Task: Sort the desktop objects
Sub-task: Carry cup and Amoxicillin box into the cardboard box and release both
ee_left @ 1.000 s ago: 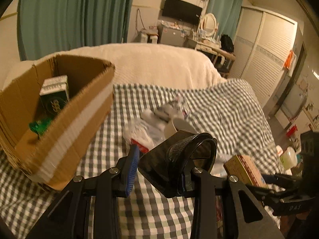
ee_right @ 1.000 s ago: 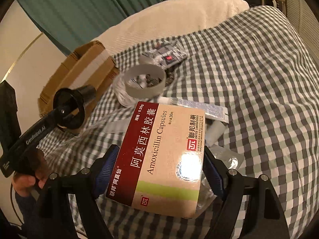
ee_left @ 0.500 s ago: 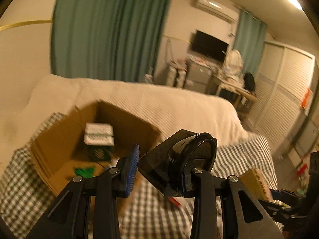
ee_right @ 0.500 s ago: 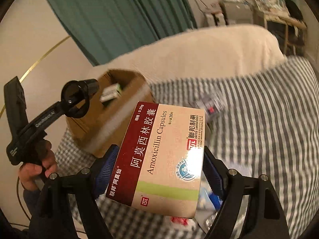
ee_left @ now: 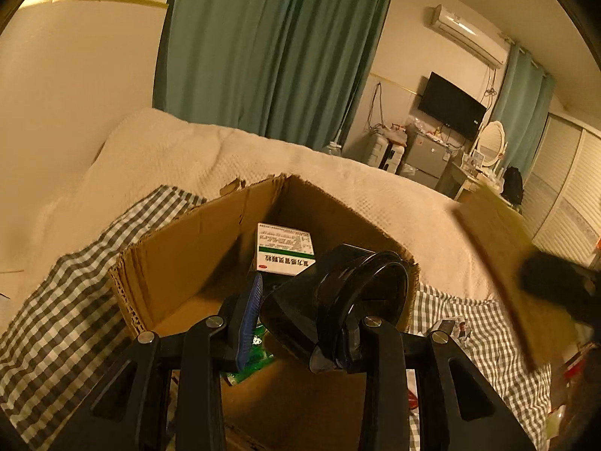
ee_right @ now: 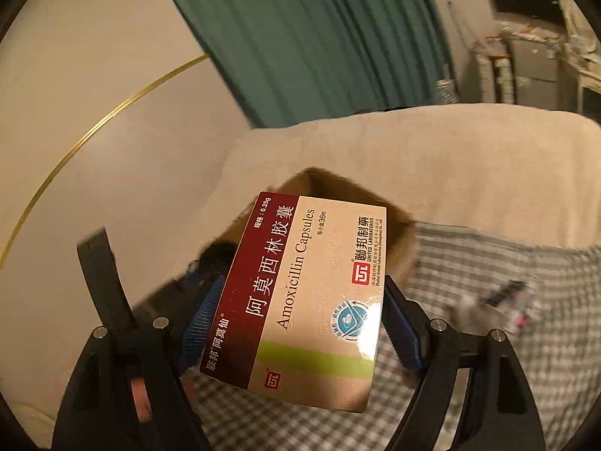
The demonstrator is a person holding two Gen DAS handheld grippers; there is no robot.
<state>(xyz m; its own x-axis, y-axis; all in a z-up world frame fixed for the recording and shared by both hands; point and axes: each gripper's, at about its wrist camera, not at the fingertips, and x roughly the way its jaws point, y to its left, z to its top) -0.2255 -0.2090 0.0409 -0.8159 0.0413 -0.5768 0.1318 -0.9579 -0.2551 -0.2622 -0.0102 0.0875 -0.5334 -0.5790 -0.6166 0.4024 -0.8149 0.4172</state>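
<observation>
1. Gripping a black scoop (ee_left: 334,308), the left claw (ee_left: 300,323) has its blue pads clamped on it from both sides; the scoop's round dark mouth faces right and slightly up, its long axis running from the pads toward the box ahead.
2. Just beyond the left claw sits an open cardboard box (ee_left: 195,248) on the checked cloth (ee_left: 56,319) covering the bed; the scoop hangs over the box's near-right corner.
3. Inside the box, a white-and-green carton (ee_left: 285,250) leans against the far wall, and a green packet (ee_left: 251,357) lies on the floor near the claw.
4. The right claw (ee_right: 300,323) is closed on an amoxicillin box (ee_right: 304,300), flat face to the camera, long axis tilted from lower left to upper right, print running up that axis.
5. Behind it the cardboard box is blurred; small items (ee_right: 507,304) lie on the cloth toward the right edge.
6. Farther off: cream blanket (ee_left: 263,158), teal curtains (ee_left: 270,49).
</observation>
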